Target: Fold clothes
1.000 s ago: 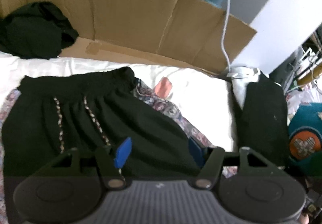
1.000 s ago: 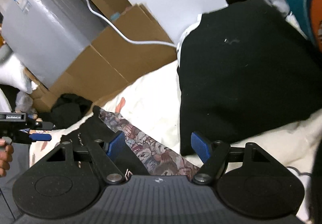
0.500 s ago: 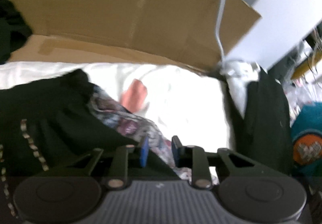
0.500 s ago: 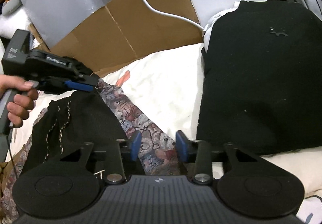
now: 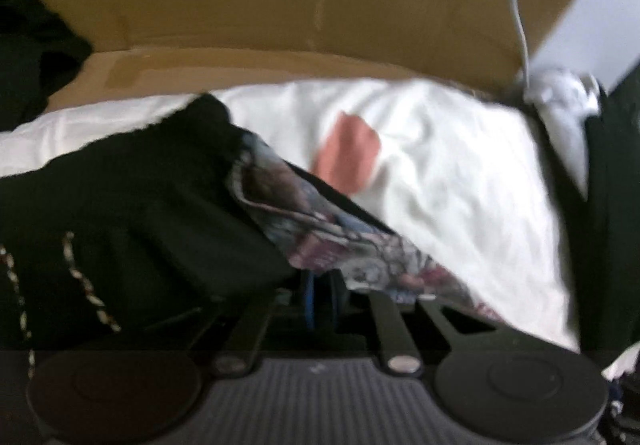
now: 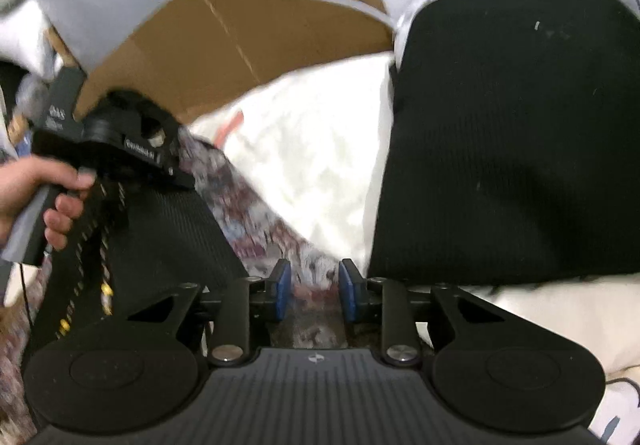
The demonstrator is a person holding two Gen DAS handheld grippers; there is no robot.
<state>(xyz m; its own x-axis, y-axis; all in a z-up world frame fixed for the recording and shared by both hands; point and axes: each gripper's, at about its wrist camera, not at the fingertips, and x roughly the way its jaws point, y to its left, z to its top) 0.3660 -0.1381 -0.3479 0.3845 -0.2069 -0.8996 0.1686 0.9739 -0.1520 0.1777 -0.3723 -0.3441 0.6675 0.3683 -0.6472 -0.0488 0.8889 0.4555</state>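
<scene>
Two grippers work one garment [image 5: 132,213], a black piece with patterned trim lying on a white bed [image 5: 472,181]: in the left wrist view the left gripper [image 5: 322,299], pitched steeply down, has its jaws closing to a sliver on the patterned edge, likely to lift it for a fold. In the right wrist view the right gripper [image 6: 314,291], angled down more gently, holds its jaws part open astride the same patterned strip just ahead, pads apparently touching the cloth, while a hand [image 6: 28,193] grips the left gripper's handle far to the jaws' left.

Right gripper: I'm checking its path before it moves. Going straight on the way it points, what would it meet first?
The right gripper already has the floral patterned fabric between its blue pads; straight ahead lies more of that fabric, then probably the white bedding.
</scene>
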